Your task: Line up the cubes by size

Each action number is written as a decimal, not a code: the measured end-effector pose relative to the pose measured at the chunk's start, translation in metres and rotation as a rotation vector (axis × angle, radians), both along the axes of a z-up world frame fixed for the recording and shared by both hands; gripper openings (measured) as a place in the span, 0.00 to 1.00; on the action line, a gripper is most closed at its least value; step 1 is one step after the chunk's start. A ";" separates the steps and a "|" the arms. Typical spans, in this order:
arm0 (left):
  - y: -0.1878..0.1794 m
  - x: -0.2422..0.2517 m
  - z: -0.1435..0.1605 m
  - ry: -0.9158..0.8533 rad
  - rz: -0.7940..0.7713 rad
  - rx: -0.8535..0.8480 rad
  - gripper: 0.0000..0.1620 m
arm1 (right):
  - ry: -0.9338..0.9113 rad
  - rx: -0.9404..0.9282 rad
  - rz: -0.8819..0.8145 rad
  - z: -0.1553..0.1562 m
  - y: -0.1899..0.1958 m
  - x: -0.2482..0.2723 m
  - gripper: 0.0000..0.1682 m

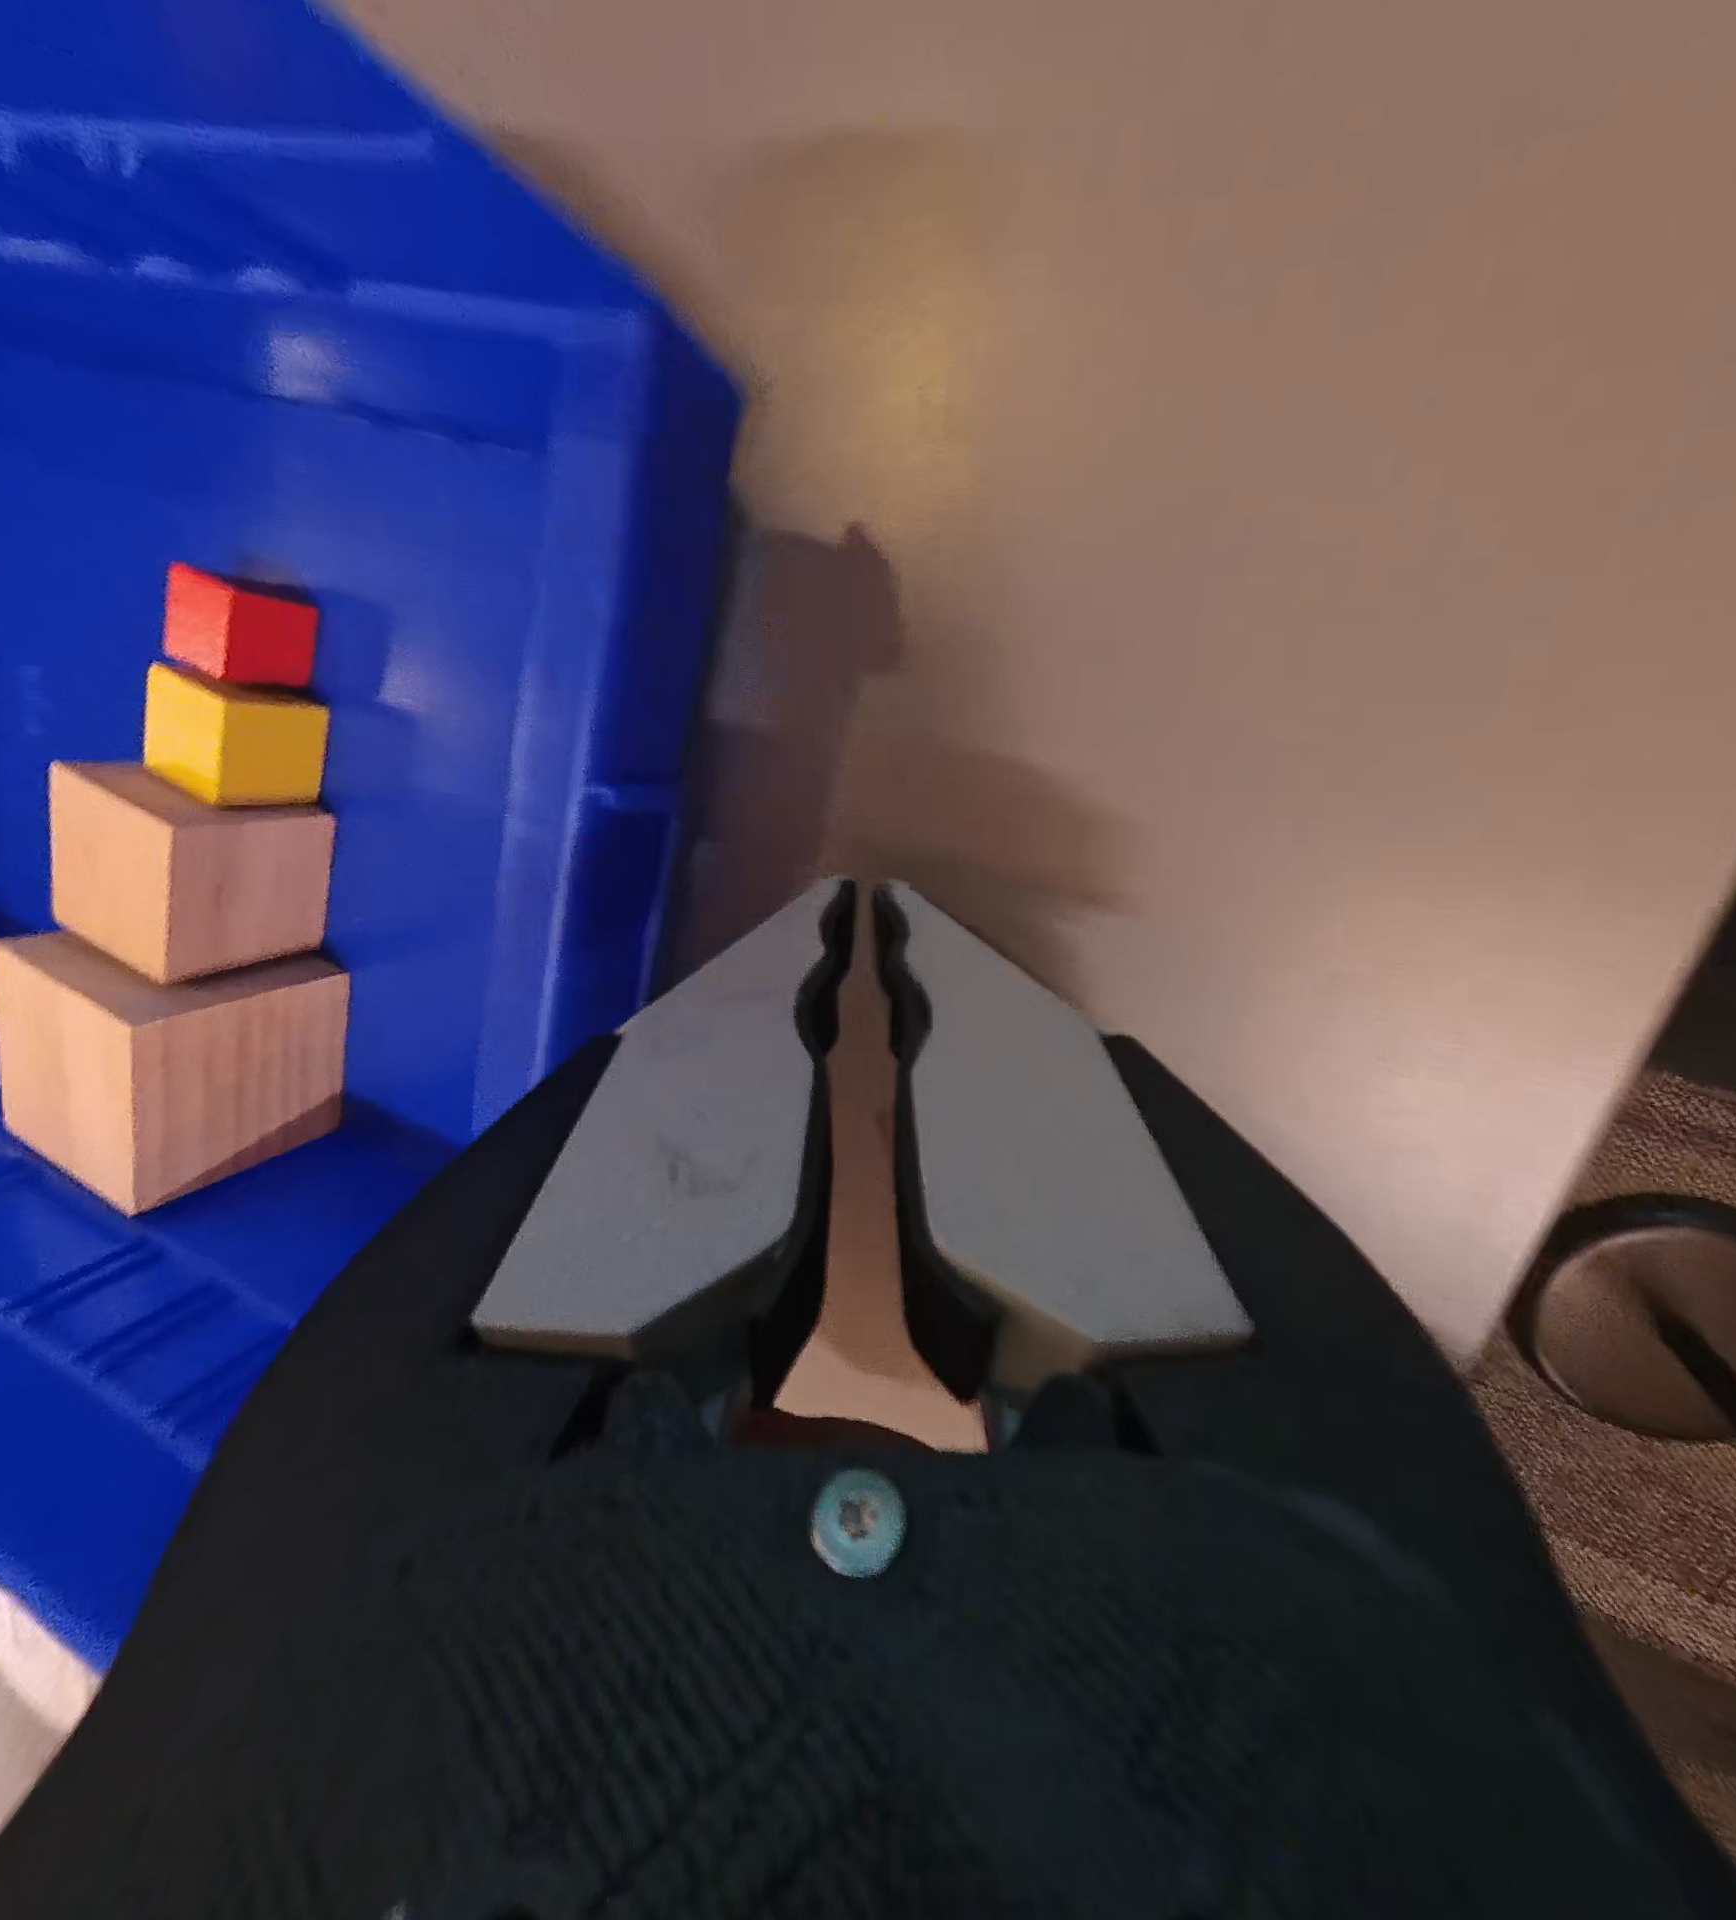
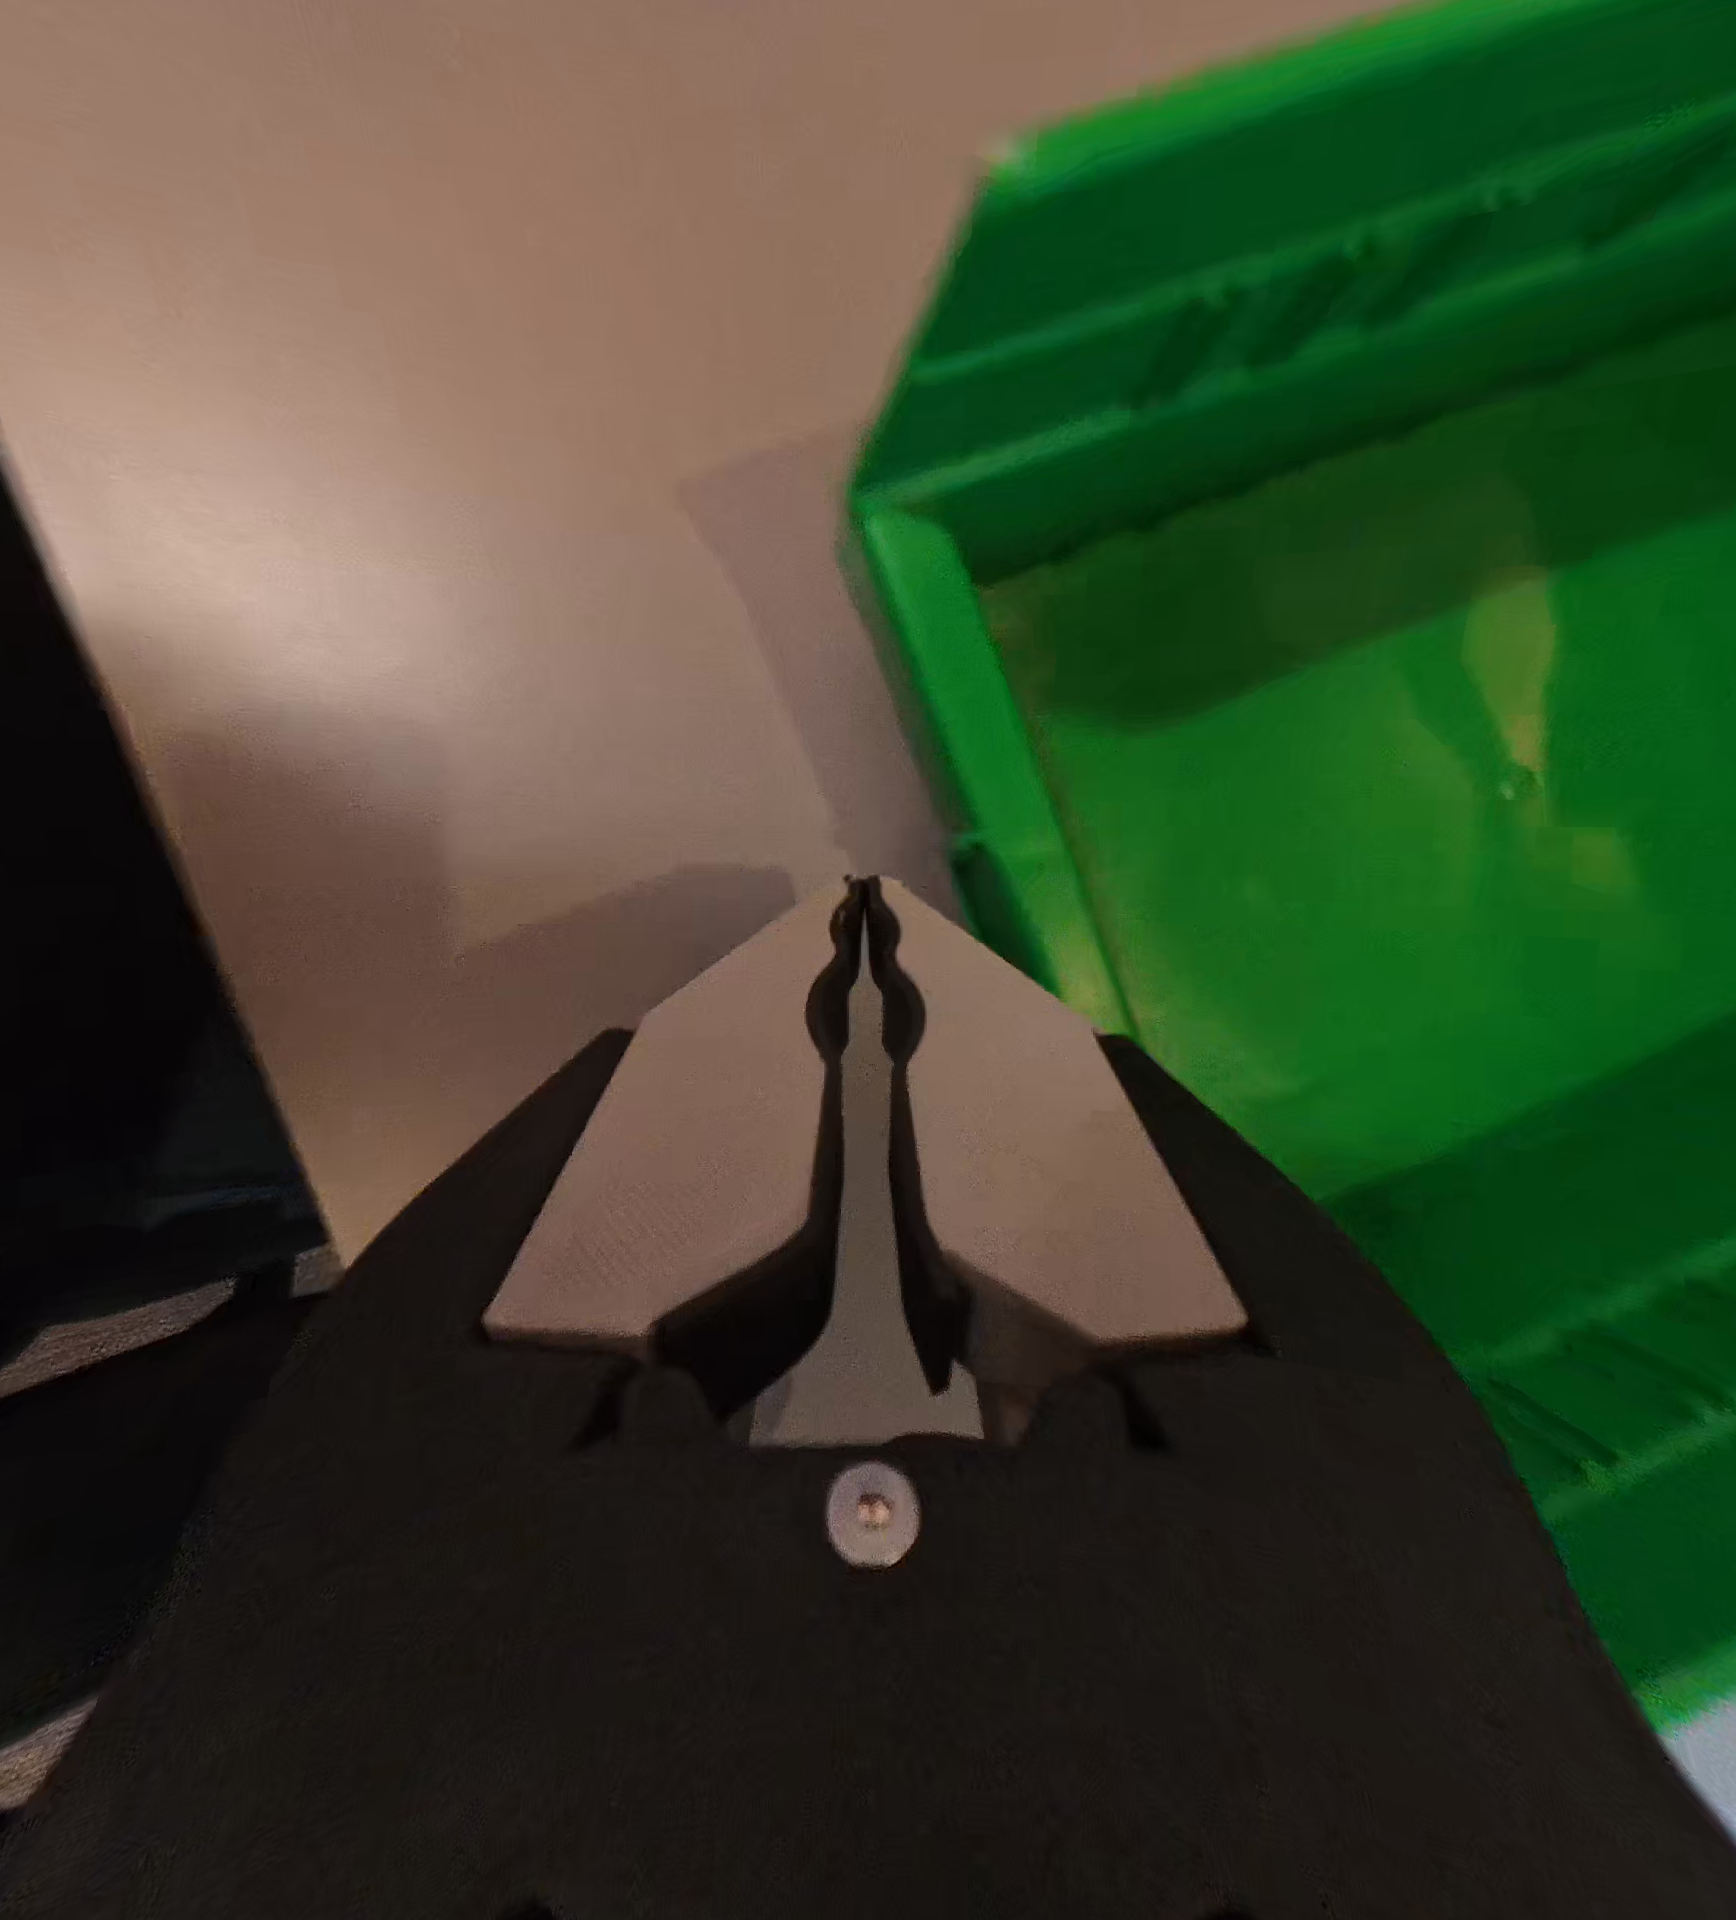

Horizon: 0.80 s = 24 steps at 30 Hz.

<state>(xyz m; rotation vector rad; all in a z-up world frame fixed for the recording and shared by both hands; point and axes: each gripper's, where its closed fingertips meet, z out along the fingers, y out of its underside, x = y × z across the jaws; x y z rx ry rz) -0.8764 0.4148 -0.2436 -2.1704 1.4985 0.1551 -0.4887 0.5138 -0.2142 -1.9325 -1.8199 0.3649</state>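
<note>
In the left wrist view four cubes stand in a touching row inside a blue bin, from nearest to farthest: a large plain wooden cube, a smaller wooden cube, a yellow cube and a small red cube. My left gripper is shut and empty, over the beige table to the right of the bin. My right gripper is shut and empty, over the table just left of a green bin. No cube shows in the right wrist view.
The beige table lies ahead of both grippers. Its right edge shows in the left wrist view, with carpet and a round black-rimmed object below. A dark surface borders the table at the left of the right wrist view.
</note>
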 end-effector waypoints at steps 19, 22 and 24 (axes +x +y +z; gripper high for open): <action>0.162 -0.013 0.023 0.278 -0.136 -0.087 0.17 | 0.212 -0.011 0.264 0.024 -0.074 -0.064 0.05; 0.166 -0.013 0.008 0.266 -0.131 -0.163 0.18 | 0.238 -0.028 0.254 0.028 -0.074 -0.060 0.05; 0.164 -0.017 -0.002 0.290 -0.133 -0.216 0.18 | 0.249 -0.038 0.244 0.029 -0.072 -0.057 0.05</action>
